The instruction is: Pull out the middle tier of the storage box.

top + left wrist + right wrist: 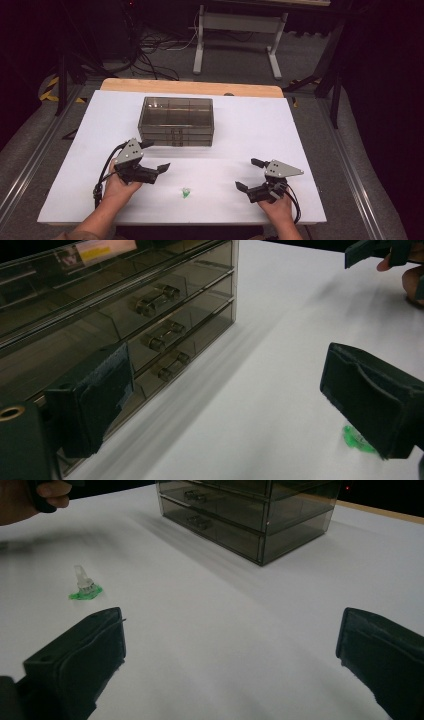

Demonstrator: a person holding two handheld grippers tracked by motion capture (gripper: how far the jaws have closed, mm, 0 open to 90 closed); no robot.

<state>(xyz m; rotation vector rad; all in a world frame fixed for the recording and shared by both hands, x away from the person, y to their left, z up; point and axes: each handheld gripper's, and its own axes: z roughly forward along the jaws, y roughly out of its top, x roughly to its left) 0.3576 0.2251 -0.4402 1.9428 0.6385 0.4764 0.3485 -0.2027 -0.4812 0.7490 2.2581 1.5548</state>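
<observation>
A: So, left gripper (156, 155) spread, empty, near the drawers (176, 121); green cap (186, 192) lies on the bench (240, 130) between; right gripper (250, 174) spread too.

B: Careful, I think a hasty pinch could tip the small cap.

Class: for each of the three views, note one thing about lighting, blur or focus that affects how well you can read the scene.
High view: white table brightly lit, surroundings nearly black, picture soft. Left gripper view: drawer box sharp enough to show its handles; small green piece smeared and half hidden by a jaw. Right gripper view: green piece fairly clear, a blurred streak across the table near the hand.
</observation>
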